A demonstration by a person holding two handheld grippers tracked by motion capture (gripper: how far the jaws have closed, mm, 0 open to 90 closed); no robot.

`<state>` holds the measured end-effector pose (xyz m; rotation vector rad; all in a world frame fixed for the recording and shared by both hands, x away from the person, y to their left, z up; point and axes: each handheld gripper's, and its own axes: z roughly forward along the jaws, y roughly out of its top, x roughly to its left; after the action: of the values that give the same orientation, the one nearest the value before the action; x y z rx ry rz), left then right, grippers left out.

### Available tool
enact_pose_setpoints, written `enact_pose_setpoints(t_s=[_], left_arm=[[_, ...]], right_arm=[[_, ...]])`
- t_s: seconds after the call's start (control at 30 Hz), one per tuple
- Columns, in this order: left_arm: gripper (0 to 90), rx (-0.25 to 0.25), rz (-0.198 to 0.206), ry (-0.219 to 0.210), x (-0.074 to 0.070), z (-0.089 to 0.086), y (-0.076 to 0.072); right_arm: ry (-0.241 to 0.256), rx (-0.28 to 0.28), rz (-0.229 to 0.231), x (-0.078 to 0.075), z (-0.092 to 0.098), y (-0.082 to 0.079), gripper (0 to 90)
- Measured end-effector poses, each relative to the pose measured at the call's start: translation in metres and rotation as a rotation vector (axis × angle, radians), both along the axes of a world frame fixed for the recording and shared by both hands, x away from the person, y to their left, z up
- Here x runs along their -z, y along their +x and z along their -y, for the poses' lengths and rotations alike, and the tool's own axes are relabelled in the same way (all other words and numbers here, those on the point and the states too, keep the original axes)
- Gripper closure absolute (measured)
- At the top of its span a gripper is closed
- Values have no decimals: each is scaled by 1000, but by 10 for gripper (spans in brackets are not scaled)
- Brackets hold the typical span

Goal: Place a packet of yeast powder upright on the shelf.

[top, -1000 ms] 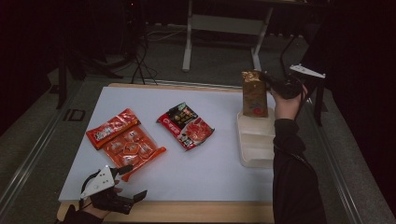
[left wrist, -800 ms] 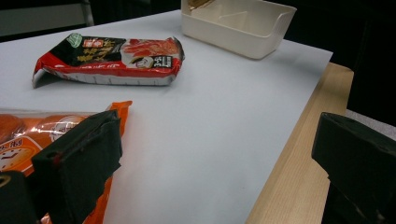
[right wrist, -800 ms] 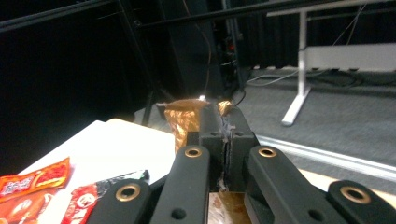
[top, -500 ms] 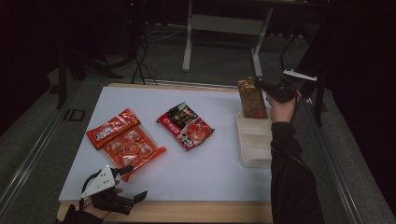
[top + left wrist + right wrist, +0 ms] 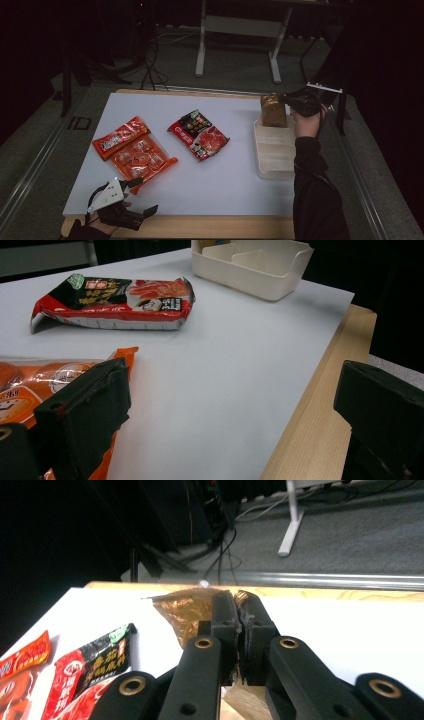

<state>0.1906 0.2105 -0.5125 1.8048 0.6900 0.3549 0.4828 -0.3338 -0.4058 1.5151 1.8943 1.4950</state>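
1. At the far right of the worktop (image 5: 240, 185), a brown foil packet (image 5: 273, 111) stands upright in the far end of the cream divided tray (image 5: 274, 160).
2. Right tool (image 5: 290, 101): jaws clenched on the packet's top edge.
3. Left tool (image 5: 142, 197): jaws spread wide, grasping nothing, at the near left edge.
4. Orange snack packs (image 5: 131, 150) lie just beyond it; a red-and-black noodle packet (image 5: 199, 135) lies mid-worktop.
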Motion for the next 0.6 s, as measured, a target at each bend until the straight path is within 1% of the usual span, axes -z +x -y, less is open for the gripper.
enact_pose_setpoints(t_s=[0.27, 0.3, 0.33, 0.4, 0.43, 0.5, 0.6], left_arm=[[23, 1, -4, -2, 0, 1, 1], [23, 1, -4, -2, 0, 1, 1], [24, 1, -4, -2, 0, 1, 1], [23, 1, -4, -2, 0, 1, 1], [23, 2, -4, -2, 0, 1, 1], [24, 3, -4, -3, 0, 1, 1], [23, 3, -4, -3, 0, 1, 1]], right_arm=[[-79, 56, -7, 2, 14, -9, 860], [-82, 65, -5, 2, 15, -10, 855], [-80, 74, -13, 3, 18, -10, 840], [-93, 95, -17, 2, 20, -12, 783], [-91, 92, -11, 1, 21, -12, 750], [-91, 97, -18, -2, 22, -13, 655], [-87, 108, 12, -11, 21, -19, 495]])
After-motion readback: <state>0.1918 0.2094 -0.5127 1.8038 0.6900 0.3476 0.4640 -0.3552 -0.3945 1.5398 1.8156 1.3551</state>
